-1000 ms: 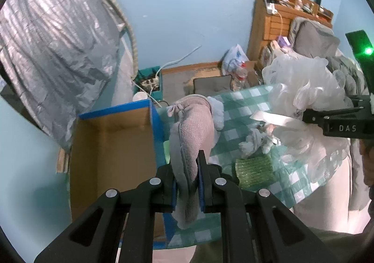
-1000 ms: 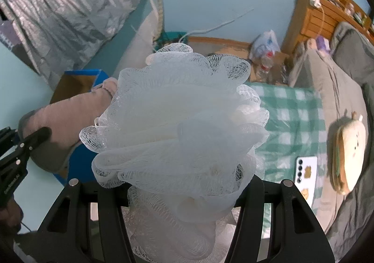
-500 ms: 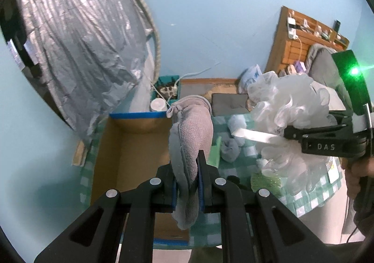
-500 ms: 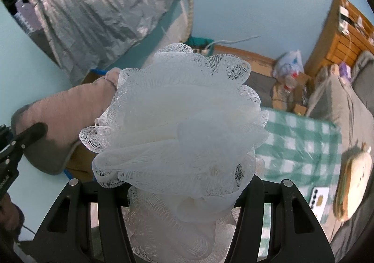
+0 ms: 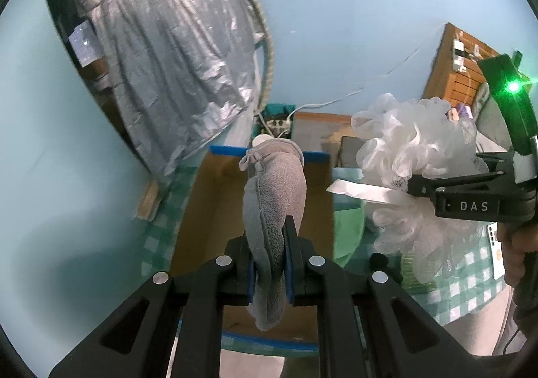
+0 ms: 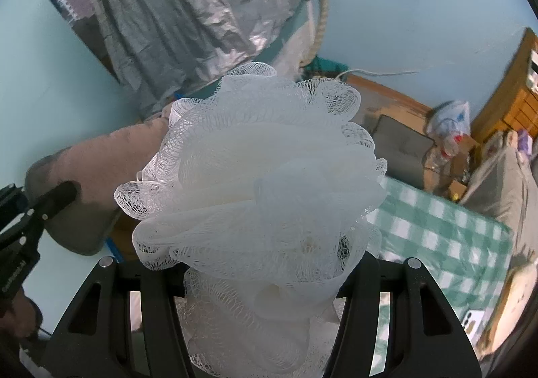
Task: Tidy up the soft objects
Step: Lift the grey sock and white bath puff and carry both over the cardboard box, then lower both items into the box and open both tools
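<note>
Both grippers have swung over toward the box since the earlier frame. Left view: the left gripper (image 5: pixel 270 263) has its jaws pinching the grey slipper (image 5: pixel 274 210) above the box (image 5: pixel 215 210); at 3 o'clock, the loofah (image 5: pixel 417 156). Right view: the right gripper (image 6: pixel 265 280) has its jaws clamping the loofah (image 6: pixel 259 176); the slipper (image 6: pixel 101 176) sits at 9 o'clock.

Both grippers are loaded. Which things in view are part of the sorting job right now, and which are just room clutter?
In the job:
- grey slipper, clamped in the left gripper
- white mesh bath pouf, held in the right gripper
- cardboard box with blue-taped rim
- green checked cloth

Lying about:
- silver cover
- power strip
- wooden headboard
- phone
</note>
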The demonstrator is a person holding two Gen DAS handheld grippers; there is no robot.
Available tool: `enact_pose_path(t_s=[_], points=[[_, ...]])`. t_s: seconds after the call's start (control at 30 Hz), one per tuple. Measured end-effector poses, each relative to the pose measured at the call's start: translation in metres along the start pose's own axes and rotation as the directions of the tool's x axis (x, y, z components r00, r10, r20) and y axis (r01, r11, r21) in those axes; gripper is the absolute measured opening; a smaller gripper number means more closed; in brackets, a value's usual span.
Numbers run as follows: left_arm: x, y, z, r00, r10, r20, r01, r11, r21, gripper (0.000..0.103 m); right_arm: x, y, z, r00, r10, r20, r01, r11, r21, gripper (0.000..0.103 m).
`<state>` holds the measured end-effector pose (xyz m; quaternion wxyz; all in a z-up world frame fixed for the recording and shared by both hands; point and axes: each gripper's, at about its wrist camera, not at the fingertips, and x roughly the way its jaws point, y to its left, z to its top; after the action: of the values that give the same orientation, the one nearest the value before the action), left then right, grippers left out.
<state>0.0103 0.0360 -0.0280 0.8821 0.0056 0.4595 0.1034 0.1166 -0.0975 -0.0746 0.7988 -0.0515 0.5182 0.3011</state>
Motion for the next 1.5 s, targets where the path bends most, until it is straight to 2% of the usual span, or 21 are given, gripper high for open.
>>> enact_pose_path(t_s=[0.57,1.1,1.2,1.3,1.33,1.37,1.4,1.43,1.47,1.5], points=[[0.040,0.054,-0.019,0.997,0.036,-0.065,-0.039,0.998,-0.054,0.013,0.057,0.068,0.045,0.997,0.038,-0.072,-0.045,0.994,-0.100,0.056],[0.089,0.079,-0.027,0.987,0.028,-0.155,-0.040,0.996,-0.076,0.013,0.109,0.088,0.058,0.990,0.047,-0.132,-0.059,0.994,-0.088,0.057],[0.099,0.083,-0.027,0.983,0.031,-0.181,-0.047,0.995,-0.090,0.014,0.115,0.089,0.058,0.989,0.049,-0.139,-0.060,0.995,-0.077,0.060],[0.103,0.086,-0.029,0.979,0.035,-0.203,-0.057,0.993,-0.100,0.019,0.120,0.089,0.059,0.988,0.053,-0.147,-0.063,0.996,-0.064,0.070],[0.103,0.086,-0.030,0.978,0.035,-0.204,-0.056,0.994,-0.098,0.026,0.121,0.089,0.059,0.988,0.050,-0.148,-0.060,0.996,-0.064,0.072],[0.102,0.086,-0.030,0.978,0.043,-0.204,-0.062,0.994,-0.091,0.037,0.121,0.090,0.060,0.988,0.040,-0.147,-0.050,0.997,-0.064,0.079],[0.099,0.085,-0.030,0.979,0.058,-0.197,-0.075,0.994,-0.080,0.043,0.120,0.091,0.060,0.989,0.037,-0.142,-0.047,0.997,-0.064,0.083],[0.095,0.084,-0.030,0.980,0.068,-0.187,-0.082,0.994,-0.069,0.056,0.119,0.091,0.060,0.990,0.041,-0.137,-0.050,0.997,-0.065,0.083],[0.092,0.084,-0.031,0.982,0.071,-0.177,-0.083,0.995,-0.064,0.064,0.118,0.092,0.061,0.990,0.045,-0.135,-0.054,0.996,-0.065,0.083],[0.090,0.085,-0.031,0.982,0.073,-0.172,-0.085,0.995,-0.059,0.066,0.116,0.092,0.061,0.991,0.043,-0.128,-0.051,0.997,-0.063,0.083]])
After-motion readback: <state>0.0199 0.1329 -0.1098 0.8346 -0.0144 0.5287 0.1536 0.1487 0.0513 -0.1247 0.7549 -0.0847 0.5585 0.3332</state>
